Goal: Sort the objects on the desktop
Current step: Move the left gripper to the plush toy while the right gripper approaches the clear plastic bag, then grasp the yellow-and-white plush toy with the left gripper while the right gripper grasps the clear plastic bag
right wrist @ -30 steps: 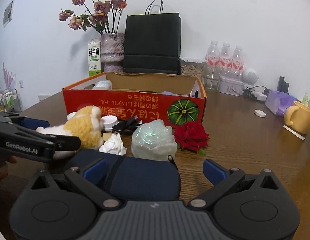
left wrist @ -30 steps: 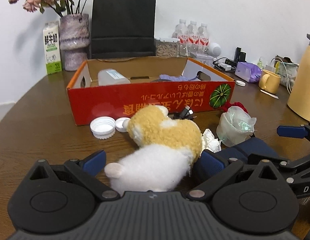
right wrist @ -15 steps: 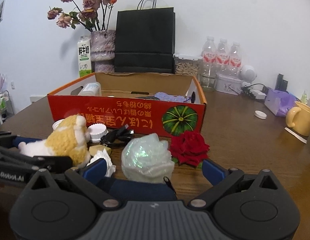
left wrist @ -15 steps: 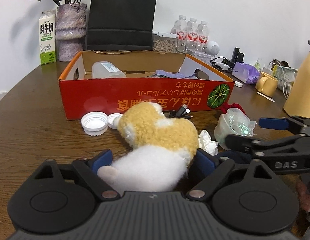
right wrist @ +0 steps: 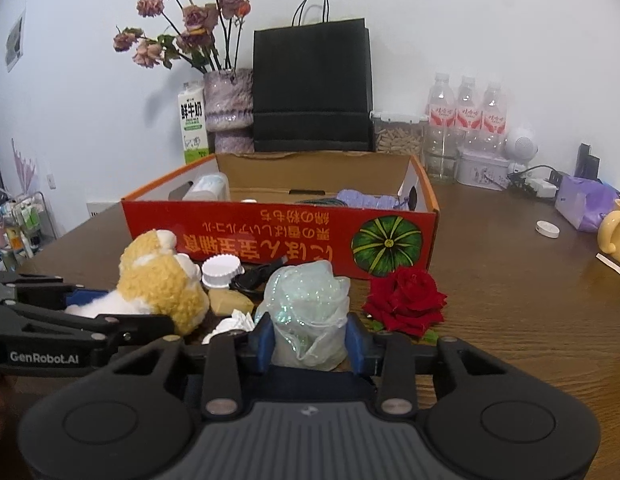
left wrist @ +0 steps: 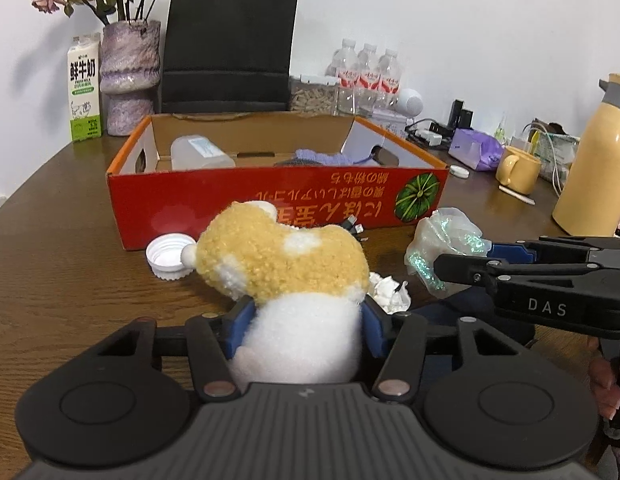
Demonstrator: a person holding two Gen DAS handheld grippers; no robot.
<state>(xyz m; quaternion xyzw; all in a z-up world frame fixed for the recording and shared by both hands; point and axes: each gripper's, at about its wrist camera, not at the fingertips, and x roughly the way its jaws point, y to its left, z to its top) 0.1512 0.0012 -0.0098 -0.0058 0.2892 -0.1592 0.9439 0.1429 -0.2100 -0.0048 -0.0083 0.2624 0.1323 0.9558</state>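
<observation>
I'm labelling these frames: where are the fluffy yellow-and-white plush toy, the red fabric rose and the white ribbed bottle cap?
Fluffy yellow-and-white plush toy (left wrist: 282,264): left wrist view, yellow back.
Red fabric rose (right wrist: 406,298): right wrist view, petal centre.
White ribbed bottle cap (left wrist: 166,254): left wrist view, inner hollow.

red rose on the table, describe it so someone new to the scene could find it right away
Start at the red cardboard box with the green pumpkin picture. On the wooden table just in front of that pumpkin corner lies the red rose, right of the glittery plastic wrap. It is the only deep red, petalled thing among pale clutter.
</observation>
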